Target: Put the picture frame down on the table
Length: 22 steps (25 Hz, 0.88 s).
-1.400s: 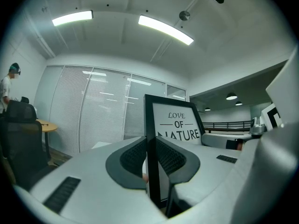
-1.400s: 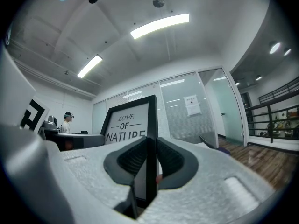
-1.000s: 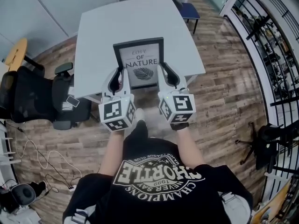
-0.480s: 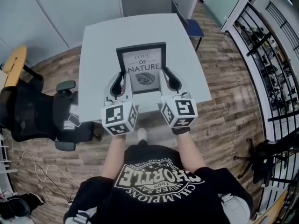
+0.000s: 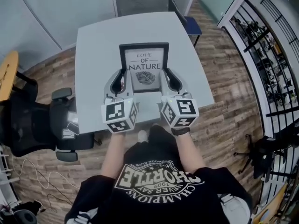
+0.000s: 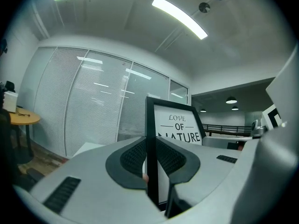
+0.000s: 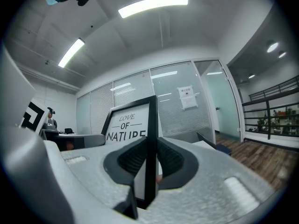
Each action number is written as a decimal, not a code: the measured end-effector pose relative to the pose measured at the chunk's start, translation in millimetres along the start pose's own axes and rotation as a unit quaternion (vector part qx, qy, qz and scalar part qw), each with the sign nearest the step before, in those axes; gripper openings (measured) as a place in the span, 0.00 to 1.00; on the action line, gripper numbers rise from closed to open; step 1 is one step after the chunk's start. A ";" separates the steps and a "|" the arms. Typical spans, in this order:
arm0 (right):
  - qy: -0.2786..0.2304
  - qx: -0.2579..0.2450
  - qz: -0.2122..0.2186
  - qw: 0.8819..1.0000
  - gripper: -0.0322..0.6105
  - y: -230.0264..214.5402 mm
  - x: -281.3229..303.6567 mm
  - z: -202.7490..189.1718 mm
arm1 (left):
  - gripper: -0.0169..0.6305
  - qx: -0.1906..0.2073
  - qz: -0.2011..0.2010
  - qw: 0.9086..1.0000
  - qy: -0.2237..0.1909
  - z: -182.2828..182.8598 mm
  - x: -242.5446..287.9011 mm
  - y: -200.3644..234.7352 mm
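At the upper centre of the head view, the picture frame [image 5: 144, 67] is held over the white table [image 5: 93, 50]. It is black-edged, and its print reads LOVE OF NATURE above a leaf. Whether its lower edge touches the tabletop cannot be told. The left gripper [image 5: 120, 80] has its jaws closed tight on the frame's left side bar, which runs up the middle of the left gripper view between the dark pads [image 6: 135, 155]. The right gripper [image 5: 168, 78] pinches the right side bar the same way, its pads [image 7: 173, 160] pressed against the thin black edge. A black office chair [image 5: 32, 125] stands at the left of the frame beside the table. A blue chair [image 5: 187, 20] stands at the table's far corner, upper right. Wood flooring [image 5: 229, 92] fills the right side.
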State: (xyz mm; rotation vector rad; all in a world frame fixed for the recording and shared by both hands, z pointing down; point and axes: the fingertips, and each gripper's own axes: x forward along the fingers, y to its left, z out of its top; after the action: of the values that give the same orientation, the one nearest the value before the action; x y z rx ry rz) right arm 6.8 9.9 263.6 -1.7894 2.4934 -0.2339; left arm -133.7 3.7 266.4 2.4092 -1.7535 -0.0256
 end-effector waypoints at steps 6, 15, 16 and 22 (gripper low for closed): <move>0.003 -0.013 0.003 1.000 0.15 -7.2 28.1 -8.5 | 0.13 -0.016 0.005 1.000 0.006 -12.8 24.3 13.2; 0.013 -0.008 0.017 1.000 0.15 -31.9 87.6 -10.0 | 0.13 -0.004 0.021 1.000 0.016 -9.3 81.4 27.2; 0.016 -0.006 0.019 1.000 0.15 -36.6 94.1 -11.2 | 0.13 -0.003 0.023 1.000 0.018 -10.0 88.7 27.4; 0.039 -0.003 0.024 0.999 0.15 -60.7 135.2 -21.9 | 0.13 -0.016 0.027 0.999 0.037 -22.2 134.2 35.7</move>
State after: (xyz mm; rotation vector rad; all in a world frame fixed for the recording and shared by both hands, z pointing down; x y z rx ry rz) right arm 16.9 -135.1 299.8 -1.7526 2.5880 -0.3001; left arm -123.2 -131.3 304.2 2.3081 -1.7704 0.0416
